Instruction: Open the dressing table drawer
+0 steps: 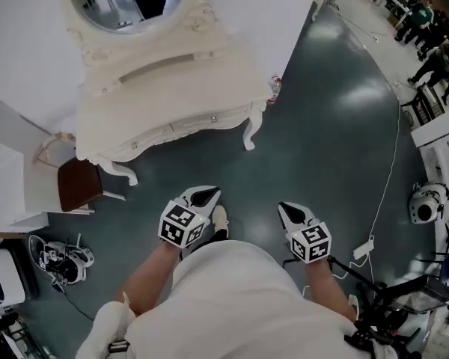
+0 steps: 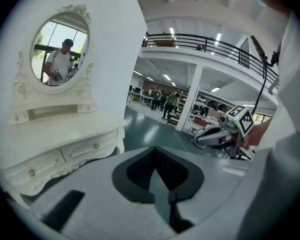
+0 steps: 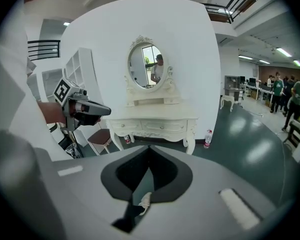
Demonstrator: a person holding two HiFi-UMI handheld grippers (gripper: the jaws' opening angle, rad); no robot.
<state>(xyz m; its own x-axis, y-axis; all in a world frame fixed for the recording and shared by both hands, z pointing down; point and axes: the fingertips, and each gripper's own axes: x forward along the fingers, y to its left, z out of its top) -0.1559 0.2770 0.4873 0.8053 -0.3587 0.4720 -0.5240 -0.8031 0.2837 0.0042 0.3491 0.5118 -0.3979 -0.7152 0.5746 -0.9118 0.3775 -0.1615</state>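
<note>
White drawer (image 1: 203, 123) well beyond left gripper (image 1: 204, 195)

Left hand-held gripper (image 1: 204, 197) closed, right hand-held gripper (image 1: 291, 213) closed, both empty, angled downward

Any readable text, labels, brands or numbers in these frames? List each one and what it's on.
No legible text anywhere.
Marker cubes: black-and-white square patterns only, no letters or digits.
Bottle by the dressing table leg: red label, too small to read.
White panel: small dark marks, too small to read.
</note>
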